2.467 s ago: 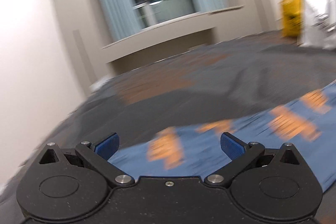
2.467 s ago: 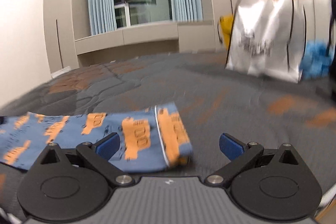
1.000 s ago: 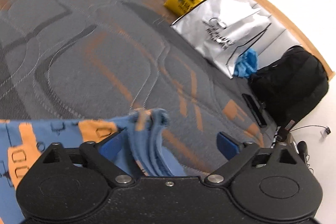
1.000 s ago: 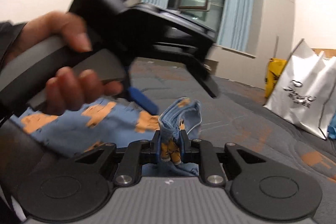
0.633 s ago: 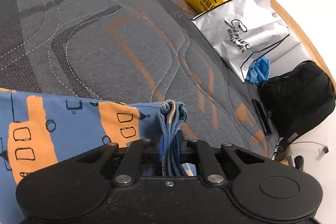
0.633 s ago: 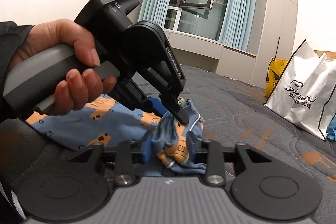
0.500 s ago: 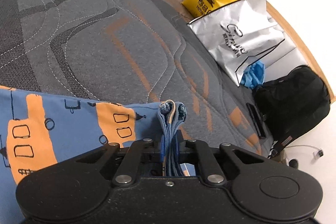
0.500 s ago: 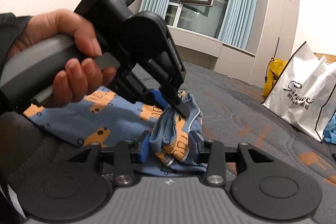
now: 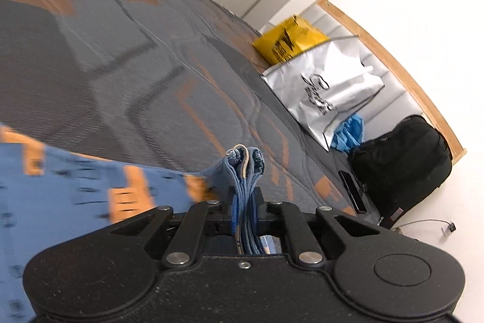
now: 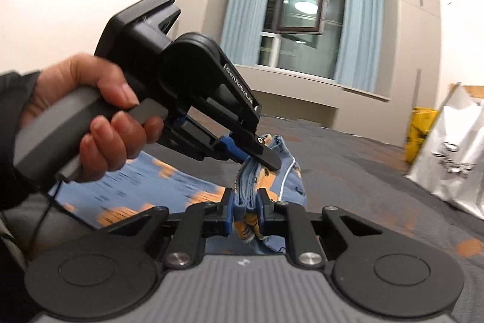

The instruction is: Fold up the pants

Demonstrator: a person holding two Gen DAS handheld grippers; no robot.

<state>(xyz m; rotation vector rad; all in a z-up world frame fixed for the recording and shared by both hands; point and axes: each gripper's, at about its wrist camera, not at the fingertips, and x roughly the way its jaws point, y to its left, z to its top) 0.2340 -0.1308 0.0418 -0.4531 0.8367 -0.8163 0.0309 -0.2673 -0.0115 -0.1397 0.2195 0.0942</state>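
- The step in hand looks like the lift before a fold: both claws grip one bunched end of the pants (image 9: 75, 196), apparently the waistband, since a white drawstring shows beside the right claw.
- The left claw (image 9: 245, 220) is pinched narrow on a stack of blue layers that stand up between its fingers.
- The right claw (image 10: 245, 215) is likewise clamped on the cloth; the left claw's tip bites the same bunch just ahead of it.
- The rest of the pants trails back and left of both claws, flat on the bed (image 9: 127, 56).
- Next move, likely: carry the held end over toward the far end, both claws level and apart enough to keep the edge straight.
- Ahead lies open quilt; a bag (image 9: 326, 93) and backpack (image 9: 402, 165) sit well off to the right.
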